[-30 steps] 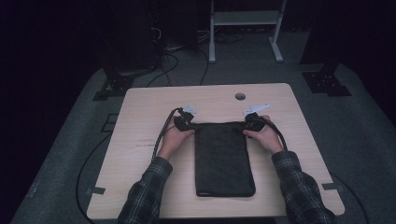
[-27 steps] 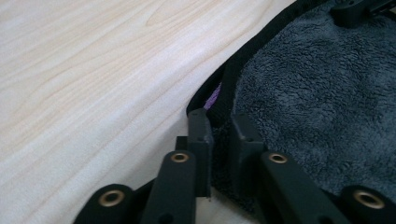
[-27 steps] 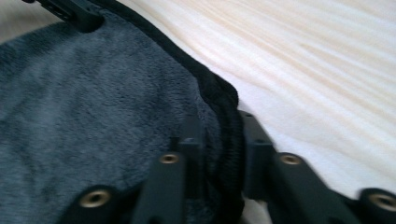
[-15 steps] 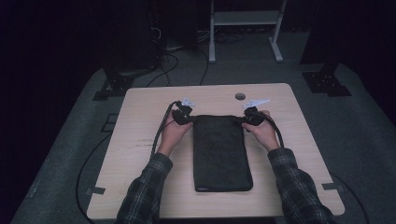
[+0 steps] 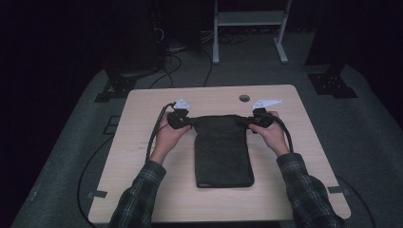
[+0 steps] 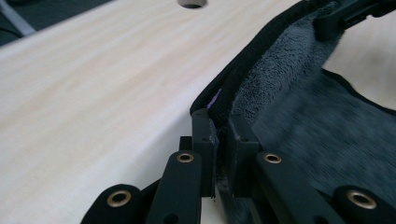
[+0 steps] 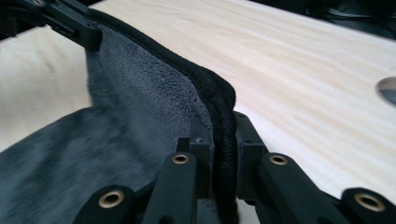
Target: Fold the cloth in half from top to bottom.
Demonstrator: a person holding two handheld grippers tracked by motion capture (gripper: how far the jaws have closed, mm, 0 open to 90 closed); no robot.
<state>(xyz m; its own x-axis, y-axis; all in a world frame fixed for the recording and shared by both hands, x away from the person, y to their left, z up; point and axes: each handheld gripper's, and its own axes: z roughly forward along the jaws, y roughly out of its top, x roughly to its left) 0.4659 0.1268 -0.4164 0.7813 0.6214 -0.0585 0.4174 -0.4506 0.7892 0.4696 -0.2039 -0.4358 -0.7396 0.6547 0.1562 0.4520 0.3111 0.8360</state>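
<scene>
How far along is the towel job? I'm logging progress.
Done: both tongs are shut on the far corners of the dark towel, left tongs, right tongs. In hand: the far edge is raised off the table. Left: whatever fold or move follows; the near end lies flat.

Both forearms reach toward 12 o'clock; left claw (image 5: 186, 120) and right claw (image 5: 252, 121) clamped tight, facing inward, level.

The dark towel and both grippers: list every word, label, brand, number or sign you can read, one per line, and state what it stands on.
No text can be read.
Dark towel: a small tag at its near left corner, too small to read; a purple fleck at its hem in the left gripper view, no letters.
Left gripper and right gripper: plain black jaws, no markings.
</scene>
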